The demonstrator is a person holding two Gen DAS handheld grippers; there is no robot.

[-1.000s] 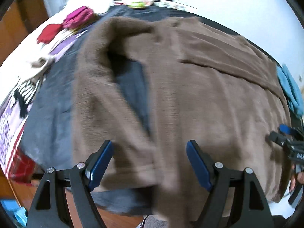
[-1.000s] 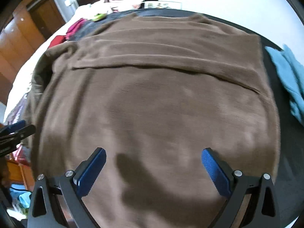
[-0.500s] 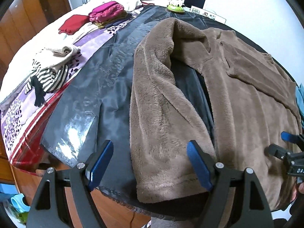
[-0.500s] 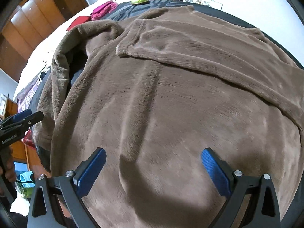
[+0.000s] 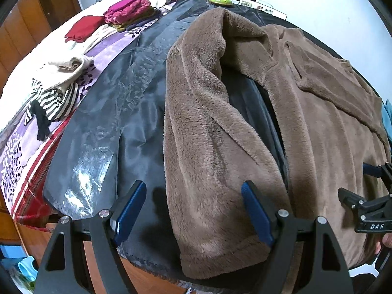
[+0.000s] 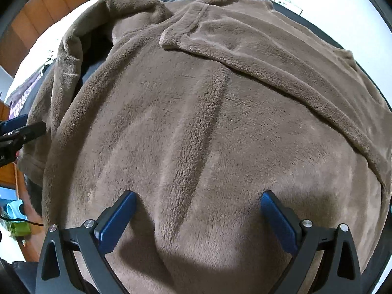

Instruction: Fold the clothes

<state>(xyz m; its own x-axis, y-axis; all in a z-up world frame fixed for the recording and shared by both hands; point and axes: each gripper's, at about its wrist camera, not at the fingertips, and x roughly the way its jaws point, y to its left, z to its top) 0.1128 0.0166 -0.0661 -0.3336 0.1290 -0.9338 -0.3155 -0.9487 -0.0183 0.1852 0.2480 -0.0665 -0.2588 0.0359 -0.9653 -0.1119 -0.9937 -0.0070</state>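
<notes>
On the bed (image 5: pixel 29 152), over a dark grey sheet (image 5: pixel 127 112), a brown fleece robe (image 6: pixel 208 122) spread out, left hand-held gripper (image 5: pixel 191 210) held wide apart above its near hem, right hand-held gripper (image 6: pixel 196 220) likewise spread and empty, seemingly just above the fleece, folded clothes (image 5: pixel 127 9) piled well apart.

The robe (image 5: pixel 318 127) lies on the sheet (image 5: pixel 127 112), folded piles (image 5: pixel 127 12) behind left.

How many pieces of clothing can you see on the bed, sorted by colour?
Brown: 1, the fleece garment
Red: 1, folded
Magenta: 1, on a folded stack
Cream: 1
Black-and-white striped: 1
Light blue: 1, only an edge showing
Total: 6
</notes>
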